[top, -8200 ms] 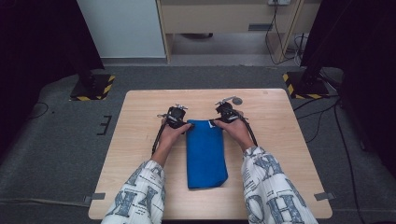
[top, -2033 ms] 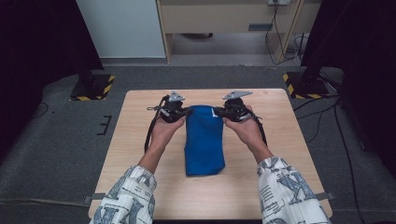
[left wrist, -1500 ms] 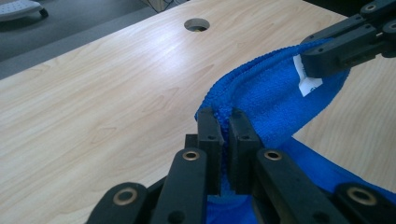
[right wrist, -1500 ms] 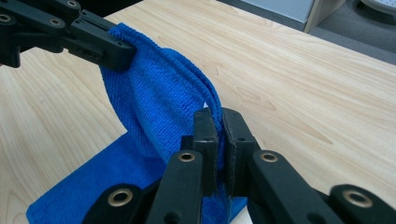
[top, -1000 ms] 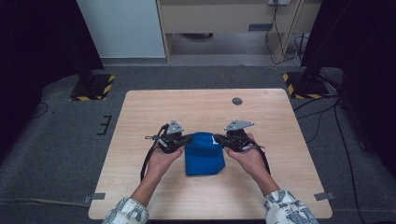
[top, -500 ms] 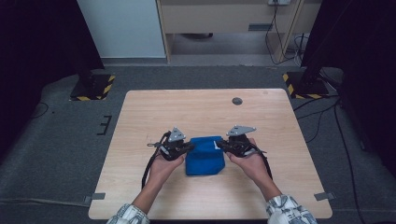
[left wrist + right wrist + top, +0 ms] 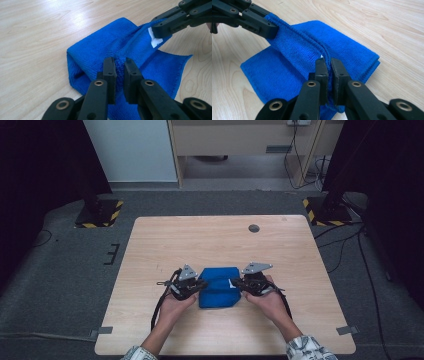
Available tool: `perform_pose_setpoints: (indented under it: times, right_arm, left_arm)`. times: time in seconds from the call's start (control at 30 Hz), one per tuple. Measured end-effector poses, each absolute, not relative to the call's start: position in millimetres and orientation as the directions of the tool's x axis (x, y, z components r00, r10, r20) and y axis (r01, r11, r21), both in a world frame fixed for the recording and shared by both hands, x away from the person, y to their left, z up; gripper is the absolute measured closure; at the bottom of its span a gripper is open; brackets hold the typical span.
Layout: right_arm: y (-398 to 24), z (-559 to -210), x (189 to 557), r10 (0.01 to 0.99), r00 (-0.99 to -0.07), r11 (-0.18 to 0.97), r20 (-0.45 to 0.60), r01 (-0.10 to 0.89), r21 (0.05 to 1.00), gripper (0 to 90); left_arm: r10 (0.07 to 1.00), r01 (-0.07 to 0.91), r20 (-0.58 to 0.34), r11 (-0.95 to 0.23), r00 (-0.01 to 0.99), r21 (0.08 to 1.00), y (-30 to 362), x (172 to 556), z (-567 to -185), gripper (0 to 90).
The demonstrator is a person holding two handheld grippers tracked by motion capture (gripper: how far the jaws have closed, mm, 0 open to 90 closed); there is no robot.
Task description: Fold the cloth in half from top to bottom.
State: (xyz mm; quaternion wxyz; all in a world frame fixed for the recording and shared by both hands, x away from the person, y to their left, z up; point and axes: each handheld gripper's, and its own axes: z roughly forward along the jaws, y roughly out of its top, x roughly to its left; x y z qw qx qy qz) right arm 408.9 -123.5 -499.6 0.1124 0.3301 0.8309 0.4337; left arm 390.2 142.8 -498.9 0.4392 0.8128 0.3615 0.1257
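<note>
Blue cloth point(image 7: 219, 287) with blank white tag point(image 7: 155, 41), pinched by both grippers

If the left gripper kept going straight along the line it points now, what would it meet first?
The left gripper is already clamped on the blue cloth, so it would push into that fold at once. Beyond the fold, roughly on the same line, stands the right gripper gripping the other corner, though its depth is hard to judge.

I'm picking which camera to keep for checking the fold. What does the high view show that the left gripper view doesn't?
High view alone: the whole table, both hands, the dark disc near its far edge, the floor. Left gripper view alone: the white tag beside the right gripper, and the fold's open edge. Both: the blue cloth held by the left gripper and the right one.
</note>
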Motion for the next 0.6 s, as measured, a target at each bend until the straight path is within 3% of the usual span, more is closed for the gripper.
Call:
perform_pose_setpoints:
  times: [0.23,0.5,0.6]
  right_arm:
    - [-122.1,-503.8,403.7,0.639,-0.762,0.411,0.102,0.451,0.792,83.7]
    - [-127.5,-504.7,397.7,0.640,-0.761,0.413,0.107,0.458,0.787,78.9]
    - [-129.4,-505.2,395.1,0.639,-0.760,0.406,0.117,0.462,0.789,77.0]
  left_arm:
    - [0.697,0.481,-0.123,-0.344,0.706,0.807,146.5,384.1,-505.7,75.4]
    - [0.692,0.467,-0.122,-0.335,0.711,0.818,144.9,373.8,-503.2,47.1]
    - [0.694,0.465,-0.127,-0.324,0.708,0.824,145.3,372.0,-501.8,42.0]
